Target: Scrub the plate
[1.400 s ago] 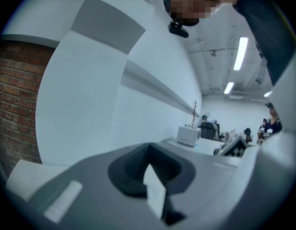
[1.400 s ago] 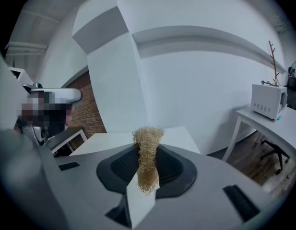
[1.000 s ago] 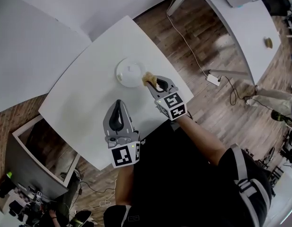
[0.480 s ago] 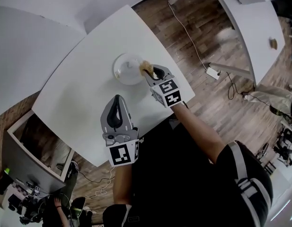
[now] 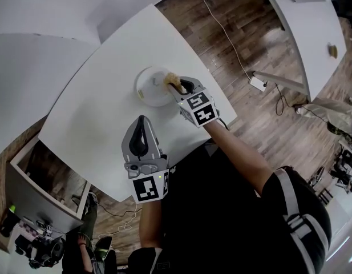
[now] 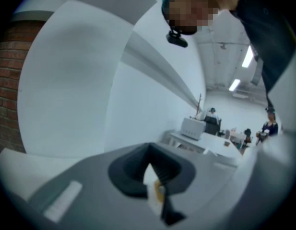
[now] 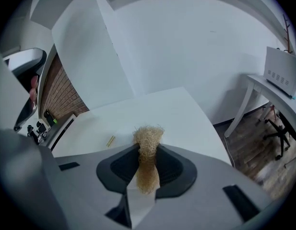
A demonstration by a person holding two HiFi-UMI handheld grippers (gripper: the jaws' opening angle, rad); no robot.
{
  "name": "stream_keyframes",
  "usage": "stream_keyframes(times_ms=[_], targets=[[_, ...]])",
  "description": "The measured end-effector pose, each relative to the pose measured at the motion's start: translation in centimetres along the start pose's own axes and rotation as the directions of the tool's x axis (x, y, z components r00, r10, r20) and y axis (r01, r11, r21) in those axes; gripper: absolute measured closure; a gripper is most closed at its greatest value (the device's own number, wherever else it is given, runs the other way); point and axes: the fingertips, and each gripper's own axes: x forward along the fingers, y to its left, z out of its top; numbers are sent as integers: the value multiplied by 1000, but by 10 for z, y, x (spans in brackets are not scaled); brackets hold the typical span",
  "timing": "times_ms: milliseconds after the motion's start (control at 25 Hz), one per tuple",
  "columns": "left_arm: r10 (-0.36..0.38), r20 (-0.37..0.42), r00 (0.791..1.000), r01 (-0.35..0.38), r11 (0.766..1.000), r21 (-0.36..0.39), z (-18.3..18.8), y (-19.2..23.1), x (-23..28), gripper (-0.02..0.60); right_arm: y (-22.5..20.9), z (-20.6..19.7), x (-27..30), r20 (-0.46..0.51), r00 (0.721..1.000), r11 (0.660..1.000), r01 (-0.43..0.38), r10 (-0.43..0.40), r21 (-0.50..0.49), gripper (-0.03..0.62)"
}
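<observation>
In the head view a white round plate (image 5: 152, 86) lies near the middle of the white table (image 5: 96, 113). My right gripper (image 5: 177, 85) is at the plate's right rim, shut on a straw-coloured fibre scrubber (image 5: 172, 80) that reaches over the plate. The right gripper view shows the scrubber (image 7: 148, 140) pinched between the jaws of that gripper (image 7: 148, 153), with white tabletop beyond; the plate is out of that view. My left gripper (image 5: 141, 135) hovers over the table's near part, away from the plate, jaws together and nothing in them. Seen in its own view, the left gripper (image 6: 150, 166) points at a white wall.
The table's right edge drops to a wooden floor with a cable and power strip (image 5: 257, 83). Another white table (image 5: 304, 36) stands at the upper right. A grey cabinet (image 5: 41, 190) sits beyond the near-left edge. A small yellow scrap (image 7: 111, 141) lies on the tabletop.
My right gripper has carried the scrubber left, from beside the plate onto its right rim. The left gripper has stayed where it was.
</observation>
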Motion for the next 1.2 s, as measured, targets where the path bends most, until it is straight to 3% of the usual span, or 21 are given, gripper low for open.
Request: stream_keyframes(times_ms=[480, 1200], targets=[[10, -5, 1000, -10, 1000, -21, -7, 10, 5, 580, 0, 15, 19, -16, 1000, 999, -12, 11, -41, 513], [58, 2, 998, -58, 997, -48, -8, 35, -16, 580, 36, 27, 43, -49, 999, 980, -32, 23, -197, 513]])
